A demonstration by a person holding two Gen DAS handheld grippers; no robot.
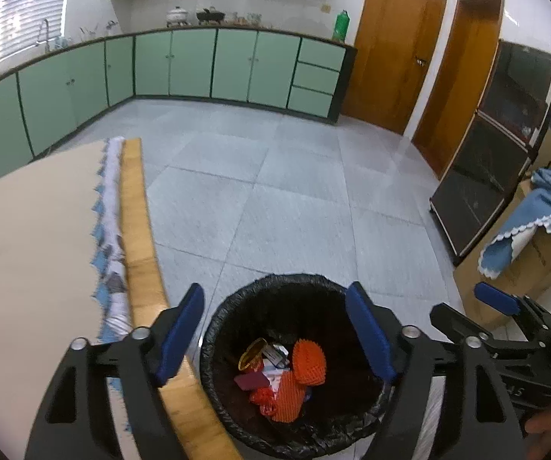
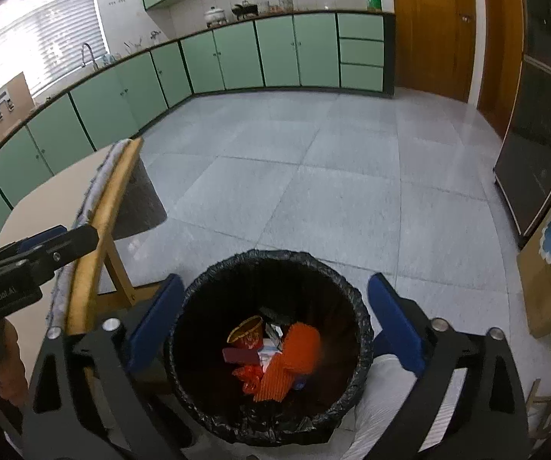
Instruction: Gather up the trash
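The trash (image 1: 287, 379) lay at the bottom of the black-lined bin (image 1: 214, 345) on the floor beside the tabletop (image 1: 26, 249): orange netting, a red wrapper, a gold-rimmed cup and some paper, heaped together. Both tongs hung above the bin mouth, the left tongs (image 1: 275, 331) and the right tongs (image 2: 273, 320) alike spread wide with nothing between their blue pads.

The drop looked finished, so the sound course was to keep the tongs spread, lift straight clear of the liner rim so no pad snagged the plastic, and only then swing back toward the tabletop for more.

Much stayed unseen. The bin's lower wall and base were cut off, and the deeper layers of rubbish sat in shadow. The tabletop's surface showed bare only along its near edge; whether further trash remained elsewhere could not be told.
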